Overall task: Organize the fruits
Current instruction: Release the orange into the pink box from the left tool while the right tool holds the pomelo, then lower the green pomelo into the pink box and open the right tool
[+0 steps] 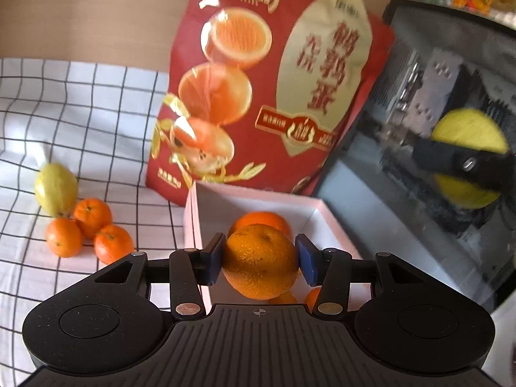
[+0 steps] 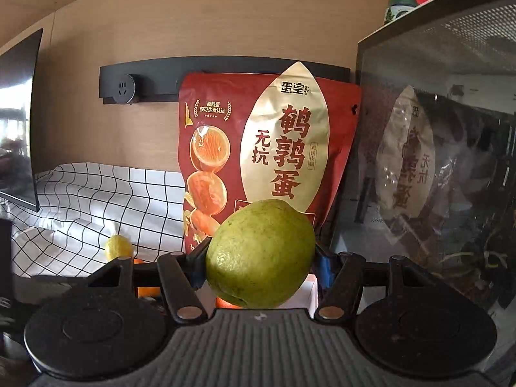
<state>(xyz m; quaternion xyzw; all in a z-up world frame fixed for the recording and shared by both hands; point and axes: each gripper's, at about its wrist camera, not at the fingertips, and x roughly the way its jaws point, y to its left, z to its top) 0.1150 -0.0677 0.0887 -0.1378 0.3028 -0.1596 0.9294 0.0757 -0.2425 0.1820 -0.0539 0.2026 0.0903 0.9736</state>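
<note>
My left gripper (image 1: 260, 259) is shut on an orange (image 1: 260, 261), held above a pale pink box (image 1: 317, 214) that has another orange (image 1: 262, 217) inside. On the checked cloth at the left lie three small oranges (image 1: 92, 216) and a yellow-green lemon (image 1: 55, 189). My right gripper (image 2: 260, 259) is shut on a big green-yellow fruit (image 2: 260, 253), held up in front of the red snack bag (image 2: 274, 142). In the left wrist view that fruit (image 1: 469, 132) and right gripper show at the far right, blurred. A lemon (image 2: 118, 246) rests low on the cloth in the right wrist view.
A tall red bag (image 1: 274, 74) leans against the wooden wall behind the box. A dark glass-sided case (image 2: 435, 161) stands at the right. A socket strip (image 2: 129, 88) is on the wall, and a dark screen (image 2: 19, 122) sits at the left edge.
</note>
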